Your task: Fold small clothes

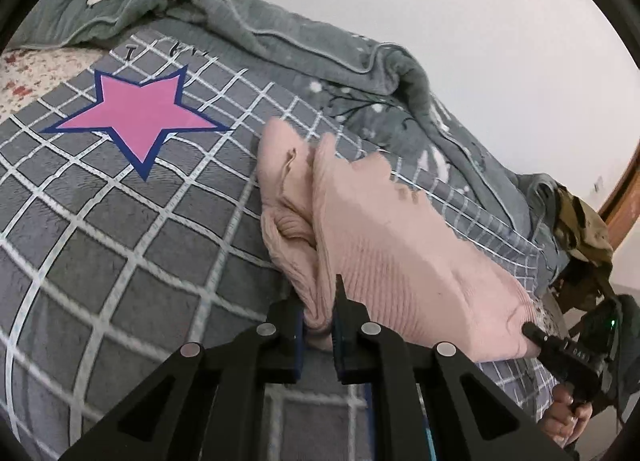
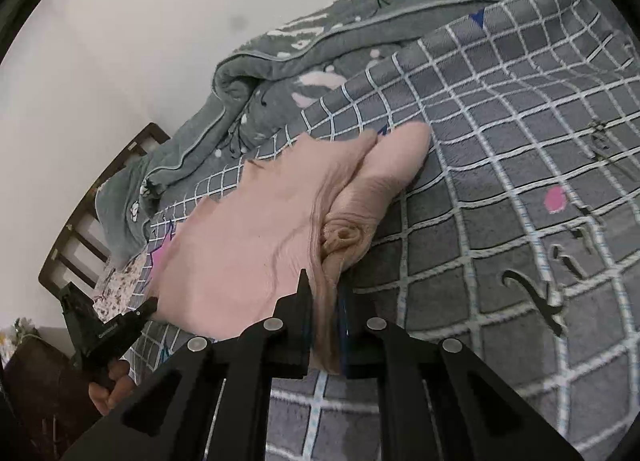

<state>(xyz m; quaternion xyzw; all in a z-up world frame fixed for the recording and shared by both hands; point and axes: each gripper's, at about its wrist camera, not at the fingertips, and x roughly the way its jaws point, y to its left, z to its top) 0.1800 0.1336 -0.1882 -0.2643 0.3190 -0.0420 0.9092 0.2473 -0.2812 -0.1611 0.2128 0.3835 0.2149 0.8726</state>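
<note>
Left gripper (image 1: 318,325) pinching one bunched corner of the pink knit (image 1: 384,229), jaws narrow, cloth squeezed between the pads. Right gripper (image 2: 324,325) clamping the opposite corner likewise, jaws narrow on a thick fold. Knit hanging stretched between the two, near edge lifted off the checked blanket (image 1: 120,245), far end still lying on it, right of the pink star (image 1: 140,117). Long axis running away from both sets of fingers, toward the grey quilt (image 1: 320,45). Both hands equally near, one per corner. Next move, by judgement: carrying the held edge forward over the far end, away from the star's near side, keeping corners level.
</note>
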